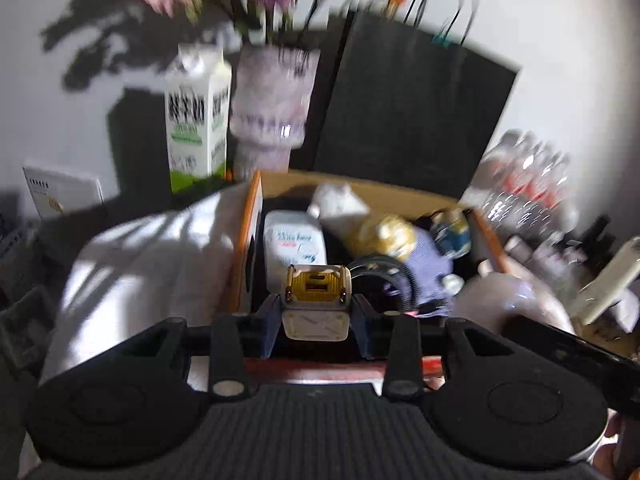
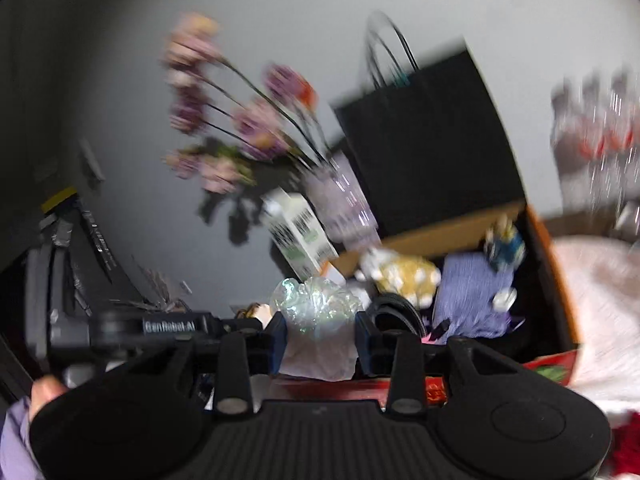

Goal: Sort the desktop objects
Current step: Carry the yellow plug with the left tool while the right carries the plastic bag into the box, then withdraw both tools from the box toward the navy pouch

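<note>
In the left wrist view, a small yellow-and-cream charger (image 1: 316,304) is clamped in the left gripper (image 1: 316,312) above the cardboard box (image 1: 250,224); given the shallow hold, it could be dropped. In the right wrist view, a crinkly plastic packet (image 2: 318,320) is pinched by the right gripper (image 2: 320,336) beside the box, and might slide free.

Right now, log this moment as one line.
left hand-held gripper: holds charger | right hand-held gripper: holds plastic wrap | cardboard box: ahead
</note>
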Demonstrator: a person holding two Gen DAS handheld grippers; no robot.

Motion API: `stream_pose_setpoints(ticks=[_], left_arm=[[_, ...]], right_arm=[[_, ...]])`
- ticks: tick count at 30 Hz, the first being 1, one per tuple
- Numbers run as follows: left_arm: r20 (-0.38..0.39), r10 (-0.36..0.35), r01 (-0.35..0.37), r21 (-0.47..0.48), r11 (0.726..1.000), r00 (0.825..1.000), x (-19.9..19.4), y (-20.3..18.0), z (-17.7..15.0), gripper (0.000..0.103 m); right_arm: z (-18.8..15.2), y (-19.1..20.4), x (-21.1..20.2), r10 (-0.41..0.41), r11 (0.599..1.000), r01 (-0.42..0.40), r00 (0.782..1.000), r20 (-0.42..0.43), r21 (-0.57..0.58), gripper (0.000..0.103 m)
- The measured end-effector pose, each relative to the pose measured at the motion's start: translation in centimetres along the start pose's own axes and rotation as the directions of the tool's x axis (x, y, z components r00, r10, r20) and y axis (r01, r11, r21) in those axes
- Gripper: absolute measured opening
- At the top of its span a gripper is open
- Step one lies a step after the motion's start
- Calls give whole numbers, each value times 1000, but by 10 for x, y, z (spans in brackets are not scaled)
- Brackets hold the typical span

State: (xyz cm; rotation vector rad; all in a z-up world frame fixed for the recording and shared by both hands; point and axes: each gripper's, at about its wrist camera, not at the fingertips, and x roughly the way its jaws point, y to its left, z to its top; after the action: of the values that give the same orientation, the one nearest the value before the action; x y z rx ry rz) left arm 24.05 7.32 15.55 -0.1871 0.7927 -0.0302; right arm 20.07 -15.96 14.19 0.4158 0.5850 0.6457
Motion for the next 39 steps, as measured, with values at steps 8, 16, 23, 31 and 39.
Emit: stream_pose_setpoints(ticks=[8, 16, 23, 31, 39], left_arm=[[-164, 53, -57, -18, 998, 985, 84, 9, 13, 39], [-41, 54, -53, 30, 998, 998, 50, 9, 21, 55], [-46, 127, -125, 30, 992, 991, 22, -1, 22, 68], [5, 296, -293, 155, 943, 955, -7, -5, -36, 77], [107, 182, -196, 134, 971, 977, -73, -1, -143, 93]], right_arm=[[-1, -35, 119, -121, 983, 148, 967, -225, 107, 36], [7, -28, 123, -171, 980, 189, 959, -226, 61, 68], [27, -7, 71, -227, 974, 224, 965, -130, -37, 69], [10, -2, 6, -433, 863, 404, 901, -29, -304, 89], [-52, -10, -86, -358, 900, 346, 934, 3, -265, 97]])
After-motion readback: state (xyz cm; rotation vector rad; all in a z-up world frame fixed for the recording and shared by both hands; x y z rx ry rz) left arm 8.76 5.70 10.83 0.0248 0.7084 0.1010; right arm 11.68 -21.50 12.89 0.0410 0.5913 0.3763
